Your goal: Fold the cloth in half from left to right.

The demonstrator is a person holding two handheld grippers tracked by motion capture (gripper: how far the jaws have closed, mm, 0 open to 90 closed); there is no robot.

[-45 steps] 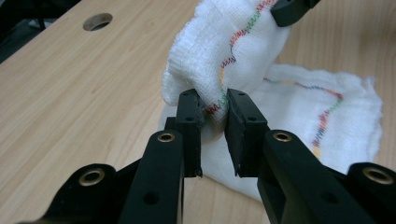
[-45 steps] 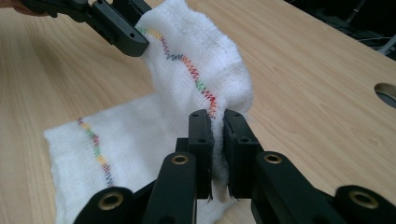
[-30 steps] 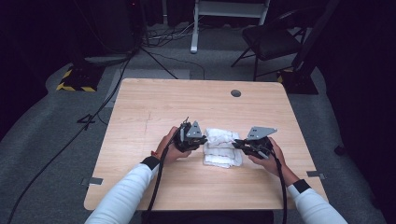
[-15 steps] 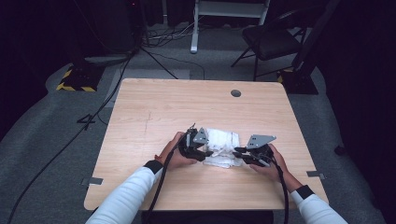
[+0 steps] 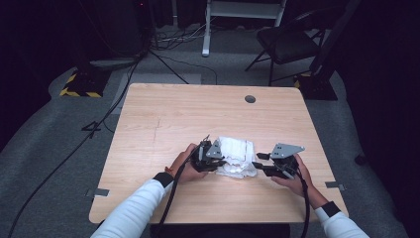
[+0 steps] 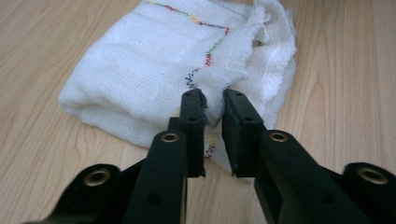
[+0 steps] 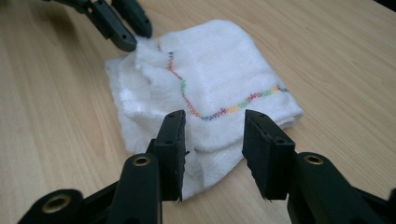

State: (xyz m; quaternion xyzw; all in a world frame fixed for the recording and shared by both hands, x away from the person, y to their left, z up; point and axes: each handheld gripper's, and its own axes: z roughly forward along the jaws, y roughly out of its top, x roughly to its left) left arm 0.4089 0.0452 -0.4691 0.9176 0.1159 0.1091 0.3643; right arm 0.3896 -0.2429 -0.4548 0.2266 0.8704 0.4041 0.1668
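Folding the white cloth (image 5: 236,156) near the desk's (image 5: 163,119) front edge.
The left gripper (image 6: 214,105) pinches a fold at the cloth's corner; the right gripper (image 7: 212,135), its jaws just opening, stands spread around the opposite edge. Next move probably needs a fresh pinch there.

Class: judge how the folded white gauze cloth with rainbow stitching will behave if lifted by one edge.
The folded white gauze cloth with rainbow stitching will probably sag and unfold: its layers are soft and rumpled. It looks light, being thin open weave. It likely won't slip, since the left gripper pinches a fold.
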